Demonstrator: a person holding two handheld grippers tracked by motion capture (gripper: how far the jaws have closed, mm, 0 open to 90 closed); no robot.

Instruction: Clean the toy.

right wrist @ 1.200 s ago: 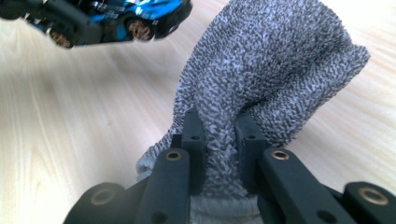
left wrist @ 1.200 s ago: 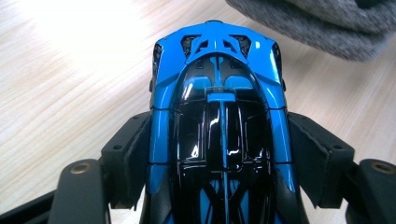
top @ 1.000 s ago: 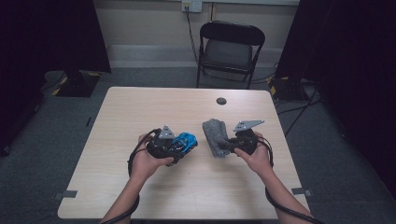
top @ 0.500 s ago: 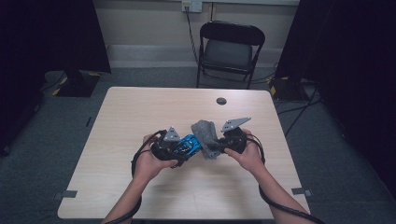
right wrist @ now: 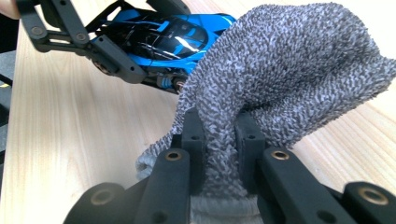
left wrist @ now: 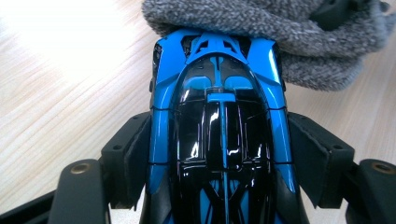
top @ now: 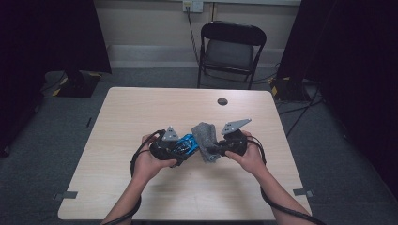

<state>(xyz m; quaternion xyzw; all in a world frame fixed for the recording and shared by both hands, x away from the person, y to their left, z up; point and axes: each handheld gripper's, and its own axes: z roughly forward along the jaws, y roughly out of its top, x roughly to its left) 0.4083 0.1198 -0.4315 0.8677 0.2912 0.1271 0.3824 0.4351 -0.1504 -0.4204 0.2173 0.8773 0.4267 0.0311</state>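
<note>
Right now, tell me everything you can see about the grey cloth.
The grey cloth looks like thick, nubby terry or microfibre, mottled light and dark grey. It is bunched and folded into a soft hump, not spread flat. The right gripper is shut on a pinched fold of it, held above the wooden table near its middle. Its far edge presses against one end of the blue toy car, which the left gripper clamps by its sides.

A recording studio or lab is suggested: a bare wooden table [top: 141, 122] is ringed by black curtains [top: 51, 37], with taped floor cables [top: 291, 110] and a folding chair [top: 230, 47].
</note>
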